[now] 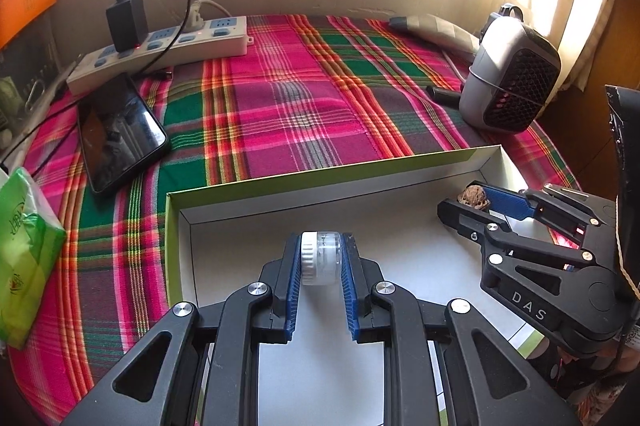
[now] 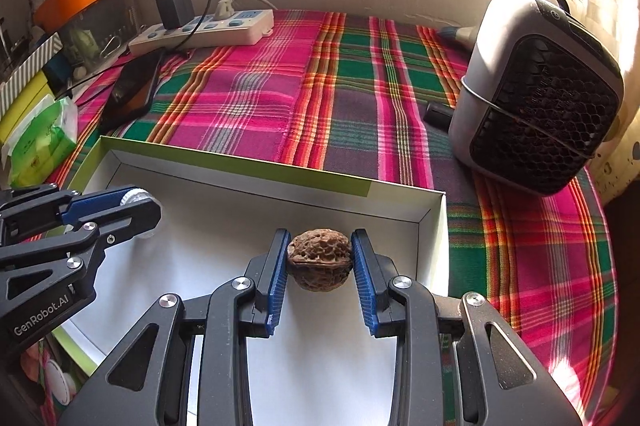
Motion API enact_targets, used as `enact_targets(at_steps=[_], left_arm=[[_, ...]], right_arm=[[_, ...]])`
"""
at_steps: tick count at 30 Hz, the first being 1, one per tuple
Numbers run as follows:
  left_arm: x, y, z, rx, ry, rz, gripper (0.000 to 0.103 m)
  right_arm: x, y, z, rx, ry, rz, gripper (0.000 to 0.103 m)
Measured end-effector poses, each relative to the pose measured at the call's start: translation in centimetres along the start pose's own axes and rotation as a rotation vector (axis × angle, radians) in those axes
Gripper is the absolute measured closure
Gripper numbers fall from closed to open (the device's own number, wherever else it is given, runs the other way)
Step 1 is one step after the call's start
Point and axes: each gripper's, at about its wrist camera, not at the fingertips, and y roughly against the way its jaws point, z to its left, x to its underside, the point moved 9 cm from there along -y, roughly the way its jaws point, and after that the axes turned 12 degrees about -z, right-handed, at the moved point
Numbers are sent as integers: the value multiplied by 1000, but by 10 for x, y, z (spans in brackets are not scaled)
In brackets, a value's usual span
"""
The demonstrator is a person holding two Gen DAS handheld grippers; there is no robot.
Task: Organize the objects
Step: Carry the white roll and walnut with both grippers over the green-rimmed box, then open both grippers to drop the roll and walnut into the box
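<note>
The wrinkled brown walnut point(image 2: 319, 260) and the small clear white-capped jar point(image 1: 322, 258) hang over the shallow white green-edged cardboard box point(image 1: 332, 170), gripped by the right hand-held gripper point(image 2: 320, 262) and left hand-held gripper point(image 1: 320, 260). Placing seems underway; next, lower and release.

two wrist fisheyes, both tilted down into one open box and looking toward the window wall.

the left wrist view looks along its own gripper point(image 1: 320, 258) from close above the white-floored box point(image 1: 280, 182), near its left end; the right gripper point(image 1: 476, 204) enters at its right edge. the right wrist view sits over the box's point(image 2: 256, 168) right end, with the left gripper point(image 2: 138, 198) at its left edge. both share the plaid cloth point(image 1: 304, 94), power strip point(image 1: 176, 46), phone point(image 1: 120, 134) and grey heater point(image 1: 512, 74), which looms nearer in the right view.
</note>
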Motion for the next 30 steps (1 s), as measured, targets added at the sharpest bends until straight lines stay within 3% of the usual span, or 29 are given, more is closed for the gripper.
enact_targets(at_steps=[14,18,30], left_arm=[[1,-1,2,0,9,4,85],[1,3,2,5,12,-2,83],[0,21,-2,2,17,-36,79]], right_arm=[[-2,-3,-4,8,-5,-8,70],[-2,0,-4,-1,-20,-16,55],[0,13,-5,9,-33,-39,53]])
